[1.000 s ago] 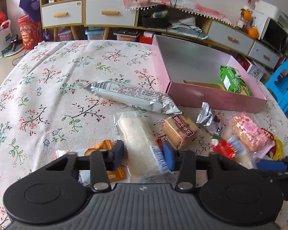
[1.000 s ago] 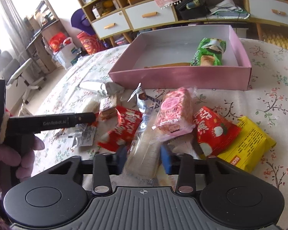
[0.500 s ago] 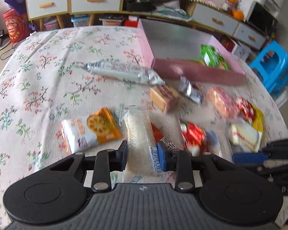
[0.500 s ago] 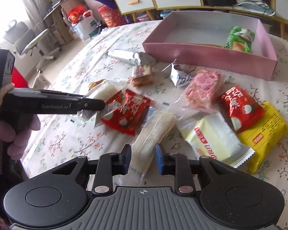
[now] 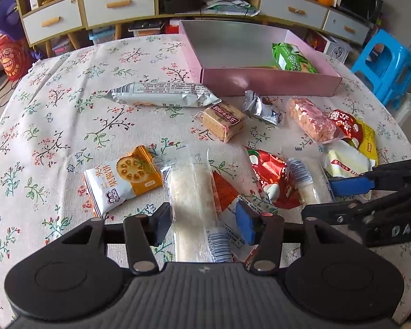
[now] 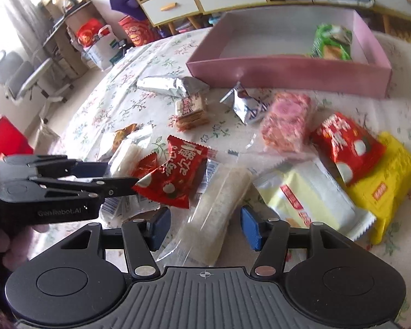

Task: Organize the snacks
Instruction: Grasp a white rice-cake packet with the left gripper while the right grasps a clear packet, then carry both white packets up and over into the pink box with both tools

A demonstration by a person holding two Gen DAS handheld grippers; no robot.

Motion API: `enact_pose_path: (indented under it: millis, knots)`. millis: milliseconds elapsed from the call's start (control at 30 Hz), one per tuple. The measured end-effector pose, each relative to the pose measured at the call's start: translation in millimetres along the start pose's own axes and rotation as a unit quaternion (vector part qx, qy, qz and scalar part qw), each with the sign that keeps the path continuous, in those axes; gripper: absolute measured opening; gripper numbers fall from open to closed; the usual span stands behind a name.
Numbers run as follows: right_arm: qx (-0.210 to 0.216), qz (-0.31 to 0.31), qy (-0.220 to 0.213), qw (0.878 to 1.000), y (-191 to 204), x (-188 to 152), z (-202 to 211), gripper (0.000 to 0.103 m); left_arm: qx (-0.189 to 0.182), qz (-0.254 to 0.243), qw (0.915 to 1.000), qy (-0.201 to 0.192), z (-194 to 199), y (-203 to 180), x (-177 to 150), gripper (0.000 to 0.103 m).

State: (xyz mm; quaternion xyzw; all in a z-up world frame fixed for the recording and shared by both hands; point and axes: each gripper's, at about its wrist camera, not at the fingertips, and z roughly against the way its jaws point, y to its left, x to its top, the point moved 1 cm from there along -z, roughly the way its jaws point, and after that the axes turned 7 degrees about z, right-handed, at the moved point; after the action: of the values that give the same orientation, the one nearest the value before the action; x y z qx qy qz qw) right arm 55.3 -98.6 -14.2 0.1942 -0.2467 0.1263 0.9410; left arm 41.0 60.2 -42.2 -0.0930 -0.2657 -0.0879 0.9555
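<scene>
1. Left gripper (image 5: 202, 223): your jaws stand parted, one on each side of a clear-wrapped white bar (image 5: 191, 192) that lies lengthwise between them. Neither pad visibly presses the wrapper, so read this as released, not yet grasping.
2. Right gripper (image 6: 204, 226): jaws likewise spread wide. A second clear-wrapped white bar (image 6: 219, 213) lies in the gap, angled so its near end sits toward the left pad and its far end leans right.
3. Before closing the right side, rotate your wrist until the pads face the bar's long sides squarely; otherwise I judge that you pinch a corner of loose film only.
4. Just beyond the left jaws, touching the bar on its right, lies a red packet edge (image 5: 223, 189). Keep the right pad clear of it, or you may drag two items together.
5. Left of the left jaws sits an orange biscuit pack (image 5: 126, 181), just beside the bar's wrapper. Close slowly and bite on the solid body, not the crimped seal.
6. Ahead of the right jaws: a red lychee packet (image 6: 175, 175), a cream packet (image 6: 312, 200), then a yellow pack (image 6: 389, 181).
7. Farthest ahead, the pink box (image 5: 271, 82) holds a green packet (image 5: 290, 57) against its right wall; the remaining floor looks mostly free. Judged progress: early, most snacks lie outside.
</scene>
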Motion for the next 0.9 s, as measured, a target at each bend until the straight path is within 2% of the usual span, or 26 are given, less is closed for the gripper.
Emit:
enact_pose_path:
  millis: [133, 167, 233, 267, 333, 433, 900]
  knots:
    - [-0.034, 0.053, -0.008, 0.998, 14, -2, -4, 0.056, -0.002, 0.010, 0.9999, 0.002, 1, 4, 0, 0.046]
    - [-0.041, 0.065, -0.006, 0.997, 18, -3, -5, 0.055, 0.001, 0.012, 0.9999, 0.002, 2, 5, 0, 0.040]
    - [-0.058, 0.088, -0.004, 0.994, 22, -4, -5, 0.042, 0.006, 0.014, 0.9999, 0.002, 3, 7, 0, 0.033]
    - [-0.061, 0.093, -0.002, 0.994, 22, -4, -5, 0.040, 0.003, 0.019, 0.9998, 0.003, 3, 9, 1, 0.030]
    - [-0.057, 0.081, 0.001, 0.995, 18, -3, -3, 0.031, 0.000, 0.033, 0.9995, 0.005, 4, 13, 2, 0.029]
    - [-0.054, 0.054, 0.007, 0.997, 11, 0, 3, 0.025, 0.000, 0.044, 0.9990, 0.002, 7, 16, 5, 0.027]
    - [0.016, -0.053, 0.008, 0.998, -12, 14, 41, 0.022, -0.021, 0.069, 0.9972, -0.018, 20, 19, 19, 0.025]
